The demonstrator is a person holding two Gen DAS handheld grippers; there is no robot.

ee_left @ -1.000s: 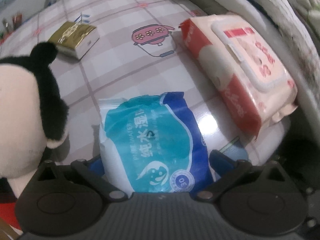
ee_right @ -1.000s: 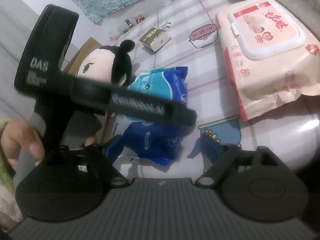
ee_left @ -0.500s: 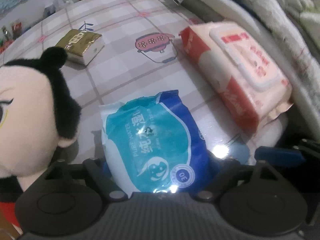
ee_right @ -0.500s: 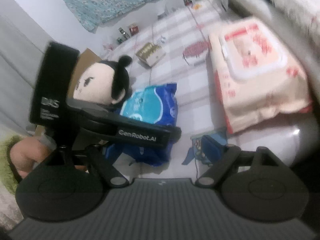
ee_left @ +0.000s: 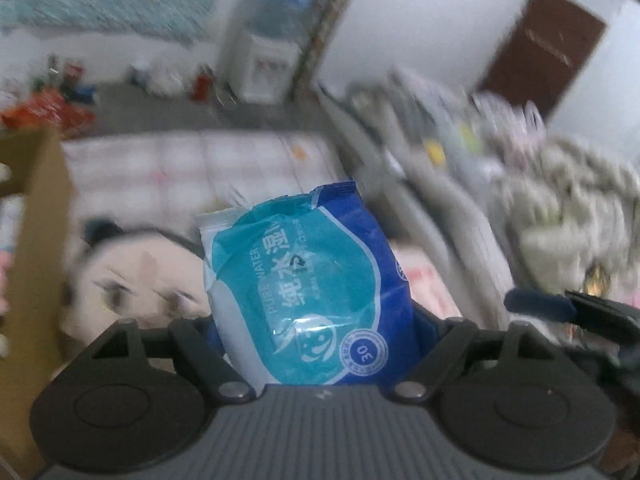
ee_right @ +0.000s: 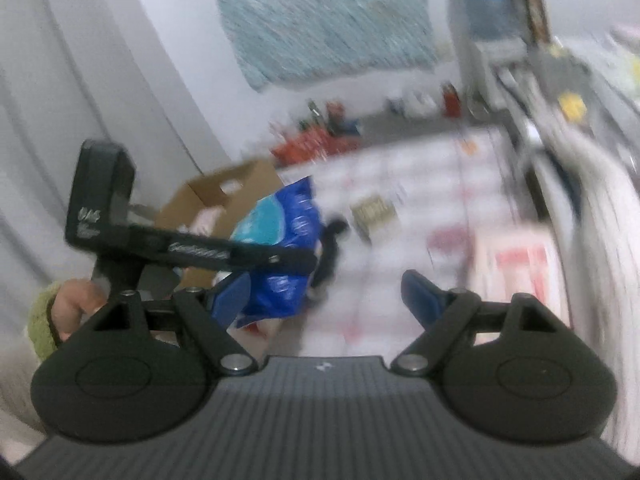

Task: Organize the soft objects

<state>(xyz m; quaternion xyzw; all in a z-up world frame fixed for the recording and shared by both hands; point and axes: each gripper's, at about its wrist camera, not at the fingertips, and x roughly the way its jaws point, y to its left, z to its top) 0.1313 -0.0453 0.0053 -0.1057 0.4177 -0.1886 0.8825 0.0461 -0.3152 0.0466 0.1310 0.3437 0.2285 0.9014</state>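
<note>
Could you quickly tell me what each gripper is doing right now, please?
Left gripper: closed on the blue wipes pack, lifted off the table.
Right gripper: open, nothing between its fingers.

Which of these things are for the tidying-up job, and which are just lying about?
For the job:
- blue wipes pack, gripped by the left gripper
- plush doll
- pink wipes pack
- cardboard box

Just lying about:
- small gold packet
- water dispenser
- brown door
</note>
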